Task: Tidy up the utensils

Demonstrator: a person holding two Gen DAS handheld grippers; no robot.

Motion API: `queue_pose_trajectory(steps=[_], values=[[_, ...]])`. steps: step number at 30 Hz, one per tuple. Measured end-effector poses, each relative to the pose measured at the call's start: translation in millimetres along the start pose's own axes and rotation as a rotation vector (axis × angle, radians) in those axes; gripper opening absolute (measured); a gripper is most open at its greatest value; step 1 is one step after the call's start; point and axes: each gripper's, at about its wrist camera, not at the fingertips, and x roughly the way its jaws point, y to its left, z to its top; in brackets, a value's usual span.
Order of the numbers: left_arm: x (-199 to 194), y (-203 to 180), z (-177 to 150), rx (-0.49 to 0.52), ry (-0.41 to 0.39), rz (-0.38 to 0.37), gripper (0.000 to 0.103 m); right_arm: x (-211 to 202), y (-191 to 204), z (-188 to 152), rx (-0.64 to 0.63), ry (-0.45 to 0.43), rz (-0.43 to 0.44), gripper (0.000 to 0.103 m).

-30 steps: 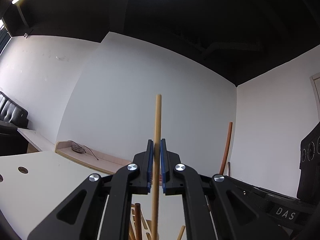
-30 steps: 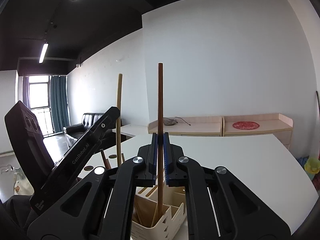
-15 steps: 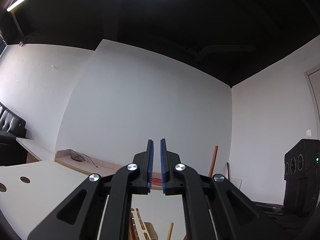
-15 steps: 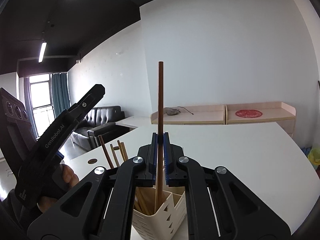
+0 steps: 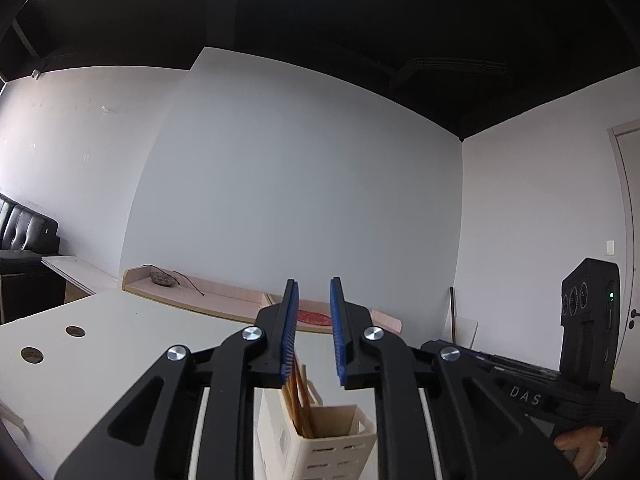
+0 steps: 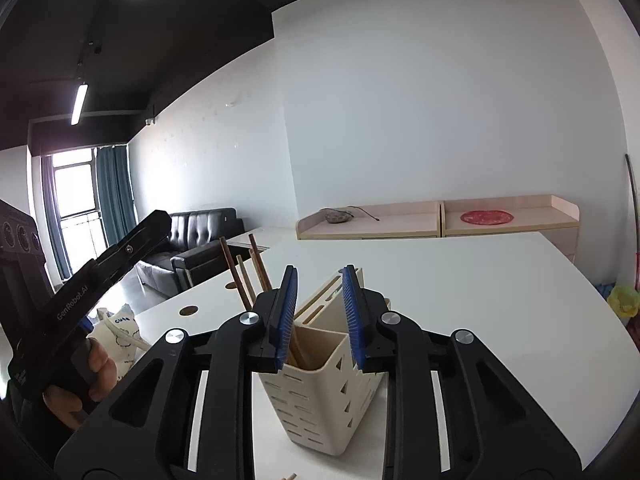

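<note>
The right claw (image 6: 319, 316) is shown with its blue-padded jaws parted and nothing held between them, poised directly above the cream slotted plastic utensil caddy (image 6: 324, 396) that stands on the white desk (image 6: 480, 300). The left claw (image 5: 313, 330) is likewise spread and empty, and the same caddy is seen beneath it. Several slender brown wooden chopsticks (image 6: 244, 276) are seen standing in the caddy's compartment on the left-claw side, leaning outward with their upper ends projecting above the rim. The tips of what may be further sticks are just visible at the lower edge of the right wrist view; their number cannot be told. The chopsticks are judged light, stiff and smooth, apt to pivot or slip in a loose pinch. A hold near mid-length, square across the shaft, is judged steadiest. The caddy itself is judged light and easily tipped if nudged.
</note>
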Motion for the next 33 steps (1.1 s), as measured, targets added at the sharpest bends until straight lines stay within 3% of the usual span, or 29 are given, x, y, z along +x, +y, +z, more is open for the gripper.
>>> queue_pose_trajectory(steps=[3, 7, 11, 19, 26, 29, 33], values=[[-10.9, -2.9, -4.4, 0.026, 0.057, 0.013, 0.029, -12.2, 3.8, -9.0, 0.008, 0.027, -0.012, 0.027], [-20.3, -10.4, -13.6, 0.075, 0.163, 0.022, 0.032, -21.8, 8.9, -26.3, 0.027, 0.116, -0.047, 0.030], [-21.8, -17.4, -32.8, 0.101, 0.361, 0.005, 0.041, -31.5, 15.2, -52.1, 0.040, 0.226, -0.065, 0.038], [-26.7, -7.7, -87.9, 0.069, 0.638, 0.001, 0.041, -47.1, 37.2, -116.3, 0.029, 0.437, -0.062, 0.043], [-19.8, 2.8, -141.3, 0.074, 0.858, 0.007, 0.041, -52.7, 59.9, -148.2, -0.004, 0.543, -0.054, 0.044], [-16.3, 4.6, -157.1, 0.078, 0.925, 0.001, 0.041, -55.2, 72.8, -156.4, -0.045, 0.574, -0.057, 0.051], [-15.0, 6.2, -168.0, 0.048, 0.979, -0.020, 0.042, -56.4, 89.2, -168.7, -0.087, 0.615, -0.037, 0.051]])
